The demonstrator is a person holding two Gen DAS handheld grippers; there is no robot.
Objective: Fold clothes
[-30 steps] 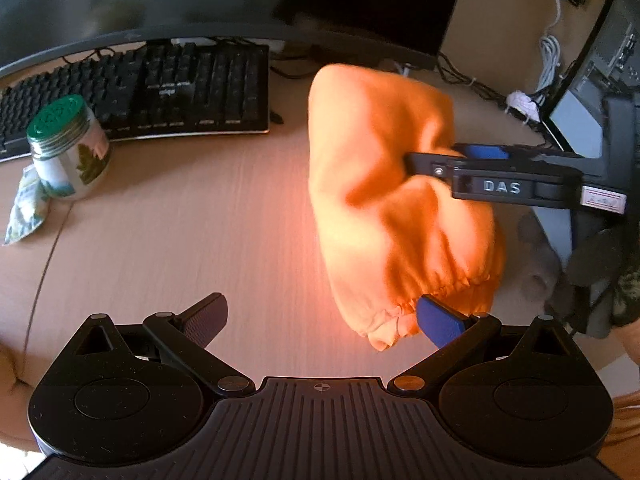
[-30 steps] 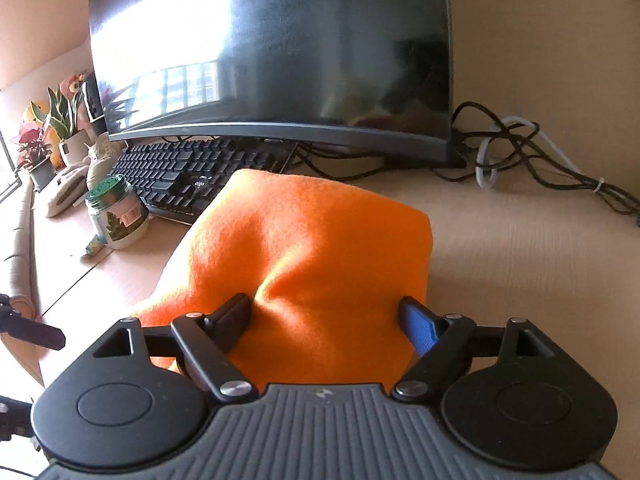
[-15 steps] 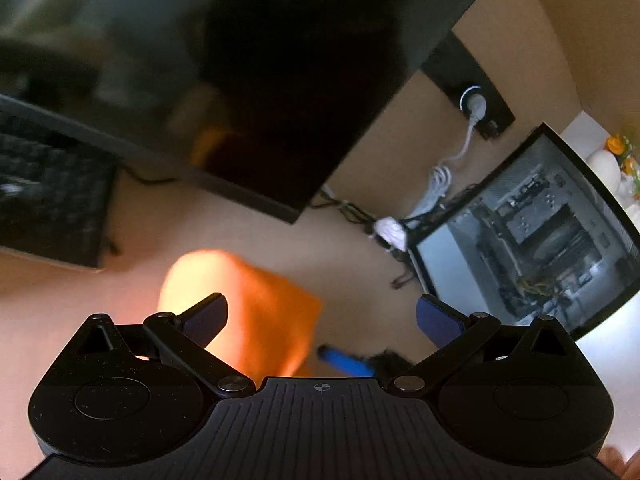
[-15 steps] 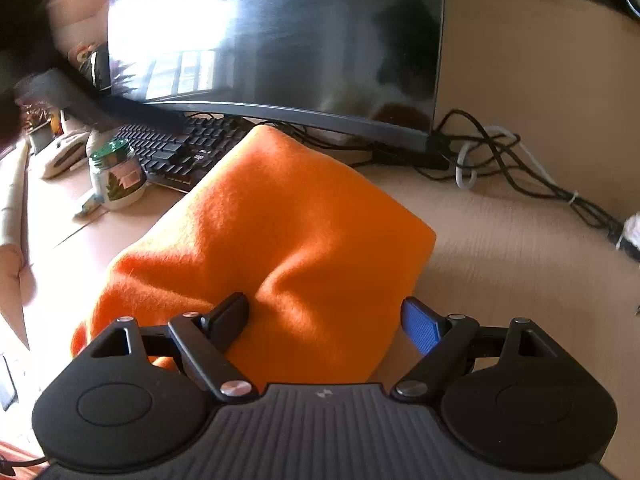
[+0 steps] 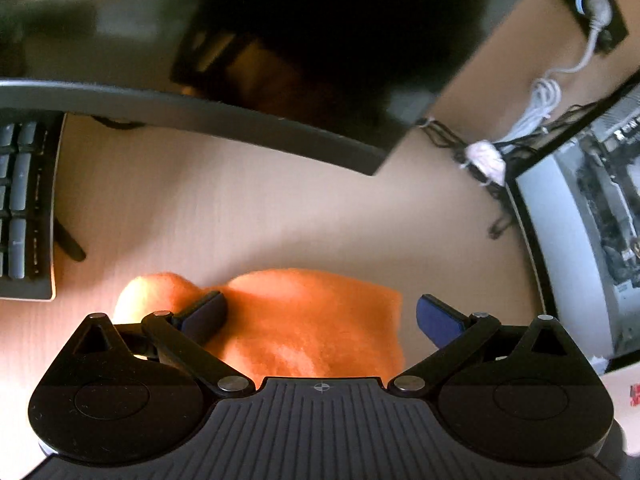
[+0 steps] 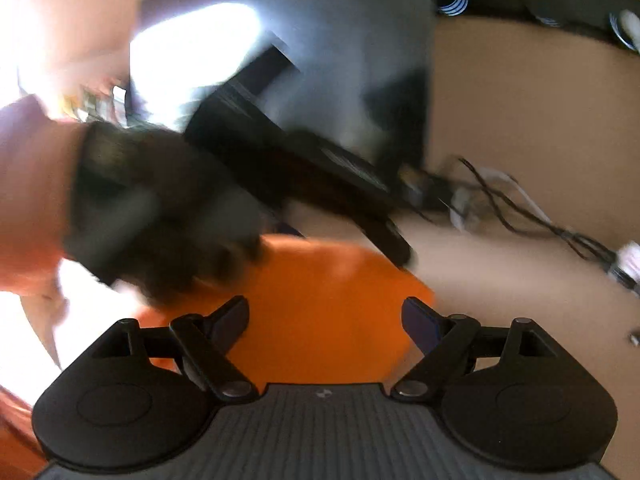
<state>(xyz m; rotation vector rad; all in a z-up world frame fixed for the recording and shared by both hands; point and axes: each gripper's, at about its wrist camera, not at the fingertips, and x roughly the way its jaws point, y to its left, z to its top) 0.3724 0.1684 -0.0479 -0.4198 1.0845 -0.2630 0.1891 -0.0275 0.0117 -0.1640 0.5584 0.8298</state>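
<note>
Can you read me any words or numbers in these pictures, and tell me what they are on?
No words or numbers can be read in either view.
Keyboard: the key markings are too blurred to read.
Red marks on the white thing at the right edge of the left wrist view: cut off, unreadable.
The right wrist view is too smeared by motion to read anything.

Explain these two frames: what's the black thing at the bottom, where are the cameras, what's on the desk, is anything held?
No robot: a person holds a two-finger tool in each hand, each with a fisheye camera looking along its fingers. The black shape is the tool itself.

Left wrist view: left gripper open over a folded orange cloth on the desk, monitor and keyboard behind.

Right wrist view: right gripper open over the same cloth, with a blurred gloved hand crossing. Neither tool grips anything.
</note>
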